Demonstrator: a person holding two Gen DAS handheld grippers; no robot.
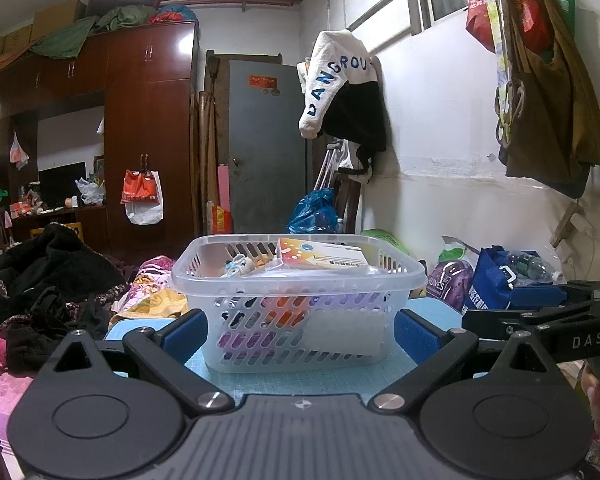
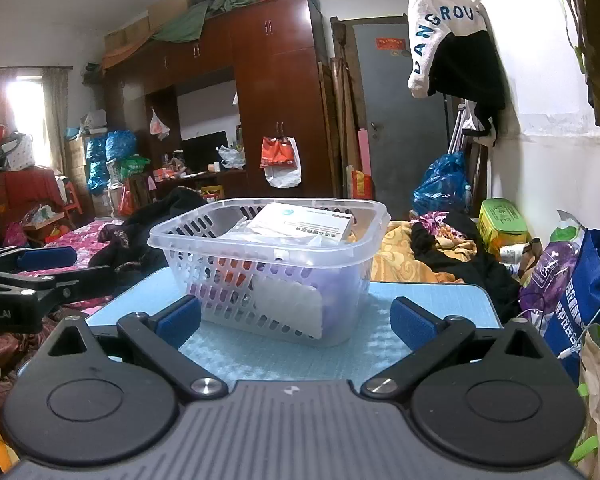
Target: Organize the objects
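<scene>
Right now a clear plastic basket (image 1: 300, 304) with slotted walls stands on a light blue desk (image 1: 428, 312), and both cameras look at it from close range. Inside the basket lies a flat box (image 1: 324, 258) that leans up above the rim, white with an orange and colourful print on the face seen from the left wrist; beside it sits a small pale item (image 1: 236, 266) too small to make out, and orange, purple and white shapes show through the slots lower down.

From the left wrist view, the left gripper (image 1: 300, 330) has its jaws spread wide, with the blue pads on either side of the basket's near wall and nothing held between them. Whether the pads touch the basket is unclear. The right gripper (image 1: 540, 308) shows at the right edge of that view, beside the desk.

From the right wrist view, the right gripper (image 2: 296, 316) is likewise spread wide and empty, pointing at the basket (image 2: 268, 276) from slightly further back, its pads short of the wall. The left gripper (image 2: 40, 272) appears at the left edge, off the desk's (image 2: 440, 296) side.

Behind the desk lies a bed strewn with dark clothes (image 1: 48, 272) and patterned bedding (image 2: 404, 256), and a blue bag (image 2: 580, 304) stands to the right
</scene>
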